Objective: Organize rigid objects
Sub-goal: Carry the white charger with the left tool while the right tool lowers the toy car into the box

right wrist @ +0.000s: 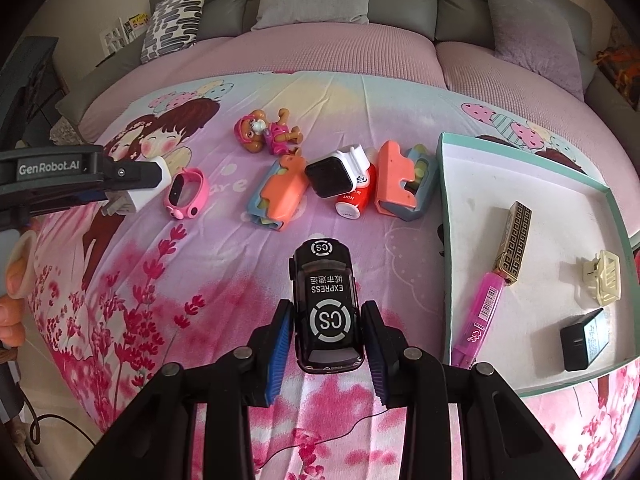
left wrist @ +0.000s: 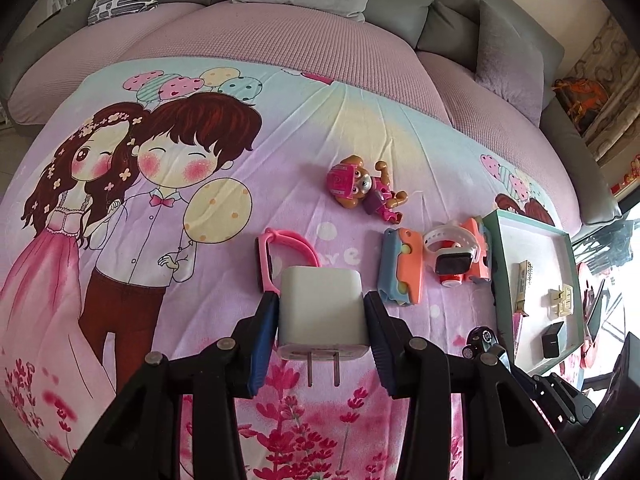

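while lifted, charger (left wrist: 320, 312) between left fingers (left wrist: 262, 340) — car (right wrist: 326, 308) between right fingers (right wrist: 278, 356)

Your near strip of the printed sheet (right wrist: 168, 320) lies bare from the left edge across to the tray (right wrist: 520, 176) at the right edge. Mid-sheet, a row blocks passage: pink watch (right wrist: 186, 194), two orange-and-blue cases (right wrist: 280, 196), white watch (right wrist: 336, 176) on a red bottle (right wrist: 354, 202). Beyond them lies the puppy figure (right wrist: 266, 130); the far-left sheet is open.
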